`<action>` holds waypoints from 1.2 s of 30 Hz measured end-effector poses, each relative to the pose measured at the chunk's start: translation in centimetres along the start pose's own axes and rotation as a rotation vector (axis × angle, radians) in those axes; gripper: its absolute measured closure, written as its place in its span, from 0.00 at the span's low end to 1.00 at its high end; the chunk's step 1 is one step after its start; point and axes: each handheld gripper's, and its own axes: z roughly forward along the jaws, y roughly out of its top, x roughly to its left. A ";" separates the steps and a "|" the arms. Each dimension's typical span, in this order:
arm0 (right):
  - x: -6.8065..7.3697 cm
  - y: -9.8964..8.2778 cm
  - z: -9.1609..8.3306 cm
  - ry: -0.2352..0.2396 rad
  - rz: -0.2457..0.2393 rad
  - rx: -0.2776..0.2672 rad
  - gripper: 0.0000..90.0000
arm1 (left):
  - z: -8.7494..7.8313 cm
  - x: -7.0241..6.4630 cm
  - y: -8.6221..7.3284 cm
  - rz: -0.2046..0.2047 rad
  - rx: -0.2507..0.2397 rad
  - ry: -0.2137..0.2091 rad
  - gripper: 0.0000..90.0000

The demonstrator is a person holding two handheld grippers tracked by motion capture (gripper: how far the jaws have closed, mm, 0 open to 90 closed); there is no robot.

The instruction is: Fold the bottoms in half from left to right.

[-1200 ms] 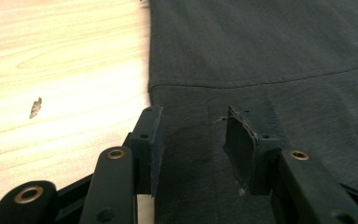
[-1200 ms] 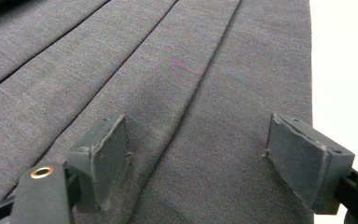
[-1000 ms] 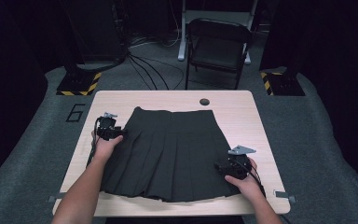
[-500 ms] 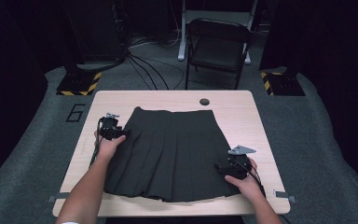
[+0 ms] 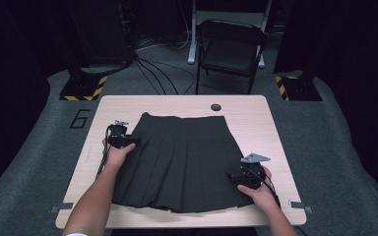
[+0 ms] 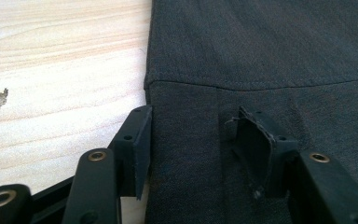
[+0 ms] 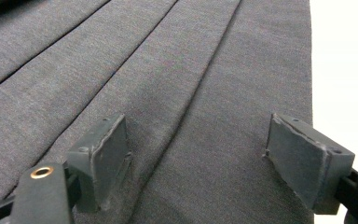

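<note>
A dark grey pleated skirt (image 5: 182, 162) lies flat on the pale wooden table (image 5: 256, 118), waistband at the far side and hem toward me. My left gripper (image 5: 133, 141) rests at the skirt's left edge, just below the waistband. In the left gripper view its jaws (image 6: 191, 140) have just been opening. One pad sits at the skirt (image 6: 261, 56) edge and the other over the cloth, which lies flat between them unpinched. My right gripper (image 5: 232, 177) hovers low at the skirt's right side near the hem. It is open (image 7: 200, 154) over the pleats (image 7: 168, 74).
A small black round disc (image 5: 216, 106) sits on the table beyond the waistband. A black folding chair (image 5: 231, 49) stands behind the table, with cables (image 5: 152, 73) and yellow-striped bases (image 5: 84, 88) on the grey floor. Bare wood flanks the skirt on both sides.
My left gripper has edged slightly right, onto the skirt's left edge. The right hand and the skirt have stayed put.
</note>
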 end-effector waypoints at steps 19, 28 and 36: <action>0.0 0.0 0.0 0.000 0.002 0.002 0.22 | -0.2 0.1 0.2 0.000 0.013 0.036 0.83; 0.0 0.0 0.0 0.000 0.005 0.004 0.22 | -0.8 -0.4 0.3 0.026 0.005 0.033 0.90; 0.0 0.0 0.0 -0.004 0.004 0.001 0.24 | -2.0 -0.7 0.8 0.049 -0.028 0.009 0.91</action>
